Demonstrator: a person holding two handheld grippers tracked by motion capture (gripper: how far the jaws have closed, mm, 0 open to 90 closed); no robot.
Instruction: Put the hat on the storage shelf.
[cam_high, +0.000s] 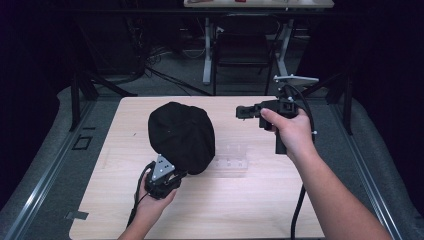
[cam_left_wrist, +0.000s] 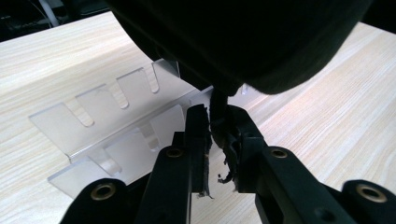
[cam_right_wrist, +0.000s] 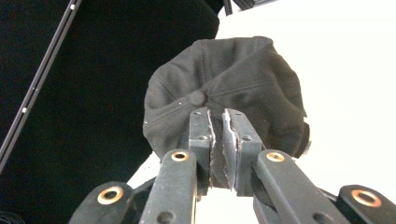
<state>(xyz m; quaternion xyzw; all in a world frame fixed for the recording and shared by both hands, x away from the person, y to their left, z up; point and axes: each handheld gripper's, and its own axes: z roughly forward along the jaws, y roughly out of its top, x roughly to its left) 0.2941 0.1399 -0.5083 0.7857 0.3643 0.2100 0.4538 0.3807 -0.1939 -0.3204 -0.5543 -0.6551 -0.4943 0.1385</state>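
Gripping a black fabric cap (cam_high: 181, 136) by its edge, left gripper (cam_high: 164, 179) clamped, above the clear slotted acrylic rack (cam_left_wrist: 109, 122), right gripper (cam_high: 243, 112) beside the cap, jaws closed, empty

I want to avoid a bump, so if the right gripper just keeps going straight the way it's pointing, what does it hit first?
Probably the black cap. The right gripper, jaws closed and empty, aims at its crown, with the cap held up by the left gripper. Exact height alignment is unclear.

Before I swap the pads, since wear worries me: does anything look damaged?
Yes. The pad lining on the left gripper is torn and frayed where it pinches the black cap; the right gripper pads look ragged too.
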